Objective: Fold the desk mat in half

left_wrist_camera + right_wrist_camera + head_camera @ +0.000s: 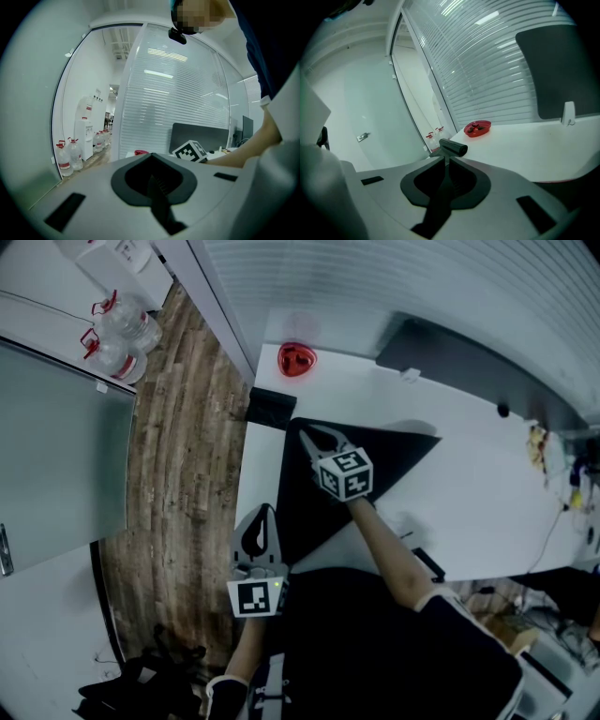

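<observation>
The black desk mat [361, 460] lies on the white desk [469, 484], showing as a dark triangle with its wide side toward the desk's left end. My right gripper [307, 436] is at the mat's far left corner. In the right gripper view its jaws are closed together, with a dark curled piece of the mat [453, 147] pinched at their tips. My left gripper [266, 510] hovers by the desk's left edge, just beside the mat's near corner. Its jaws meet with nothing seen between them [157, 187].
A red dish [296, 359] sits at the desk's far left corner. A dark panel [441, 357] stands along the back edge, and a small black block [270, 409] is at the left end. Water bottles [117, 334] stand on the wooden floor to the left. Cables and clutter [562, 474] lie at the right end.
</observation>
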`<state>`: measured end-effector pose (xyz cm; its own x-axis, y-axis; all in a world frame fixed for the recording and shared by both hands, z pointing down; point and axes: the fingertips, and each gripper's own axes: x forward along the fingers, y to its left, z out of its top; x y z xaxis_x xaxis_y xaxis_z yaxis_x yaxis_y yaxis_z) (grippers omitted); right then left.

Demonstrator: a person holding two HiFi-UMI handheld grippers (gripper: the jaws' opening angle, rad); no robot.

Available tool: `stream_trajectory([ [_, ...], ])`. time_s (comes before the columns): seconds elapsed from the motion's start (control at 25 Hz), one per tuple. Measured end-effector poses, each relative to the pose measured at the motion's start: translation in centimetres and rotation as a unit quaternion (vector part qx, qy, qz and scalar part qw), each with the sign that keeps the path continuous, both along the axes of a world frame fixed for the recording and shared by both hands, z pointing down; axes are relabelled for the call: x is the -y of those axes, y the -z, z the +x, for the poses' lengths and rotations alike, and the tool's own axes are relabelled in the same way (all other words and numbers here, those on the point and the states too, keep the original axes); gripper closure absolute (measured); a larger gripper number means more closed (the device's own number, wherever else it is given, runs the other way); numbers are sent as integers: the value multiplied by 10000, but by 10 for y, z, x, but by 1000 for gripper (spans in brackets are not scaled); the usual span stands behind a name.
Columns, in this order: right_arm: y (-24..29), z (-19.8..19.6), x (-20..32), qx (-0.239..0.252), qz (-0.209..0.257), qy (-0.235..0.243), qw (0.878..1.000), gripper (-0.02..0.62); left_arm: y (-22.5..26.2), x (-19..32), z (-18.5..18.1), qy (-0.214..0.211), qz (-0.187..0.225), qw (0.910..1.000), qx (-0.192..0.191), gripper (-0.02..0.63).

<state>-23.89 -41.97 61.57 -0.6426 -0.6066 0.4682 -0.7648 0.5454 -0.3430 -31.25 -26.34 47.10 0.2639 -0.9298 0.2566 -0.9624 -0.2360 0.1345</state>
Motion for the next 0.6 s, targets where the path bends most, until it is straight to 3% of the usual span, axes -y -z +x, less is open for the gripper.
stream_trajectory([
  [0.28, 4, 5, 4, -37, -36, -111, 9999, 591, 1, -2, 3, -97, 33, 9999, -34, 604],
  [0.6, 54, 29, 1, 124, 511, -398, 9978, 592, 9, -9, 11, -266, 155, 9995, -29, 604],
])
